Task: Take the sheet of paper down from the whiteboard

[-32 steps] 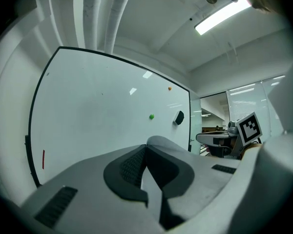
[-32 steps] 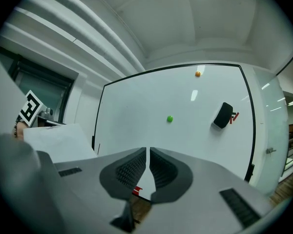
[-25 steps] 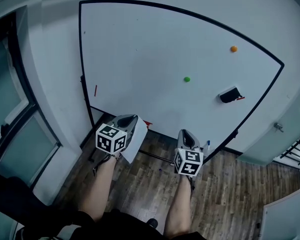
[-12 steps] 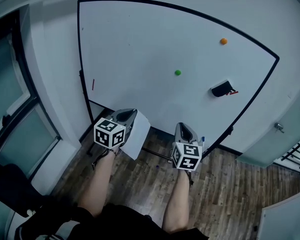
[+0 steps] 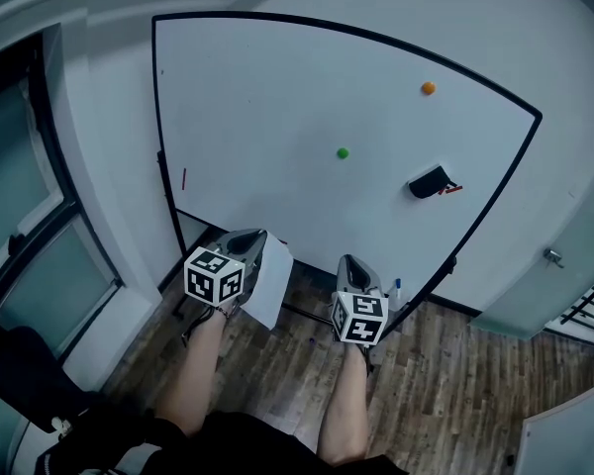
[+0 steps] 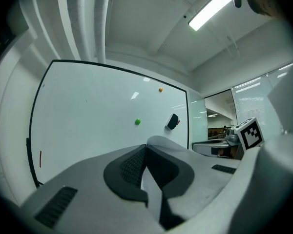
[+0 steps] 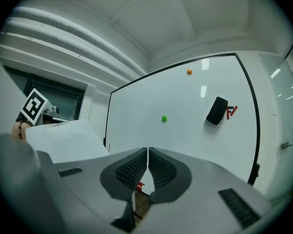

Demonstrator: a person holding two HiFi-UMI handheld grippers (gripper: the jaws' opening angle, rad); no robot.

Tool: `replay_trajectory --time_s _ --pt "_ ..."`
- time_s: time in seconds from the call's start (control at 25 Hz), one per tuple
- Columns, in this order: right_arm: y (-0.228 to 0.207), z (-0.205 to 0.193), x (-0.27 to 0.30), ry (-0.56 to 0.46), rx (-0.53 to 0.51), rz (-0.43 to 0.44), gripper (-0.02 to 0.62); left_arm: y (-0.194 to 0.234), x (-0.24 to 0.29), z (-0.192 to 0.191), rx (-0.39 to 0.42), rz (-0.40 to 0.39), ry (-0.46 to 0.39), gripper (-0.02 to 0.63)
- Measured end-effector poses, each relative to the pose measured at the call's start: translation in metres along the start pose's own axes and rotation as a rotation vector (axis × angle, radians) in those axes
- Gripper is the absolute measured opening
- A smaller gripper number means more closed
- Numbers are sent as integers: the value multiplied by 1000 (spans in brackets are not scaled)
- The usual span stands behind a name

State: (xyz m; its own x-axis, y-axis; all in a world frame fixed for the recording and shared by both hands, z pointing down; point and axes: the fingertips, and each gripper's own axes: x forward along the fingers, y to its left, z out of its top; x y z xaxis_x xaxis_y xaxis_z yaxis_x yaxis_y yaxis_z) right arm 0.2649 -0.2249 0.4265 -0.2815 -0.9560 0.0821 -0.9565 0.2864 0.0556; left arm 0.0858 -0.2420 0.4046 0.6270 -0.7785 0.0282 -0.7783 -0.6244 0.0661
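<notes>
The sheet of paper (image 5: 268, 291) is already clear of the whiteboard (image 5: 277, 87); it is clamped by one edge between the fingers (image 6: 131, 167) of the left gripper (image 5: 254, 236), which are closed on it; from that grip the sheet hangs down and to the right, in the lower centre of the head view, its long axis running from the fingers toward the floor (image 5: 455, 384). The sheet is carried by the left hand alone. The right gripper (image 5: 348, 261) is held just to the right of the sheet, apart from it; its fingers (image 7: 133, 170) are pressed together with nothing between them. Both grippers are pointed level at the lower edge of the board; the next move is judged to be a withdrawal of the sheet, for which only the left grip matters.

No table or bench is in view. On the board face, from left to right, a short red mark (image 5: 184, 178), a green magnet (image 5: 343, 152), an orange magnet (image 5: 428, 88) and a black eraser (image 5: 428, 182) are seen; the remainder is bare. A glazed door (image 5: 40, 275) occupies the left of the frame; the floor is of wood planks; pale walls lie behind the board.
</notes>
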Motion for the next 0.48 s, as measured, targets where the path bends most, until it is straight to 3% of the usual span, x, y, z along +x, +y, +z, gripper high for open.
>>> replay_trajectory --time_s 0.48 --pt "-2 -15 -8 21 28 4 25 -1 -6 -12 -19 25 7 21"
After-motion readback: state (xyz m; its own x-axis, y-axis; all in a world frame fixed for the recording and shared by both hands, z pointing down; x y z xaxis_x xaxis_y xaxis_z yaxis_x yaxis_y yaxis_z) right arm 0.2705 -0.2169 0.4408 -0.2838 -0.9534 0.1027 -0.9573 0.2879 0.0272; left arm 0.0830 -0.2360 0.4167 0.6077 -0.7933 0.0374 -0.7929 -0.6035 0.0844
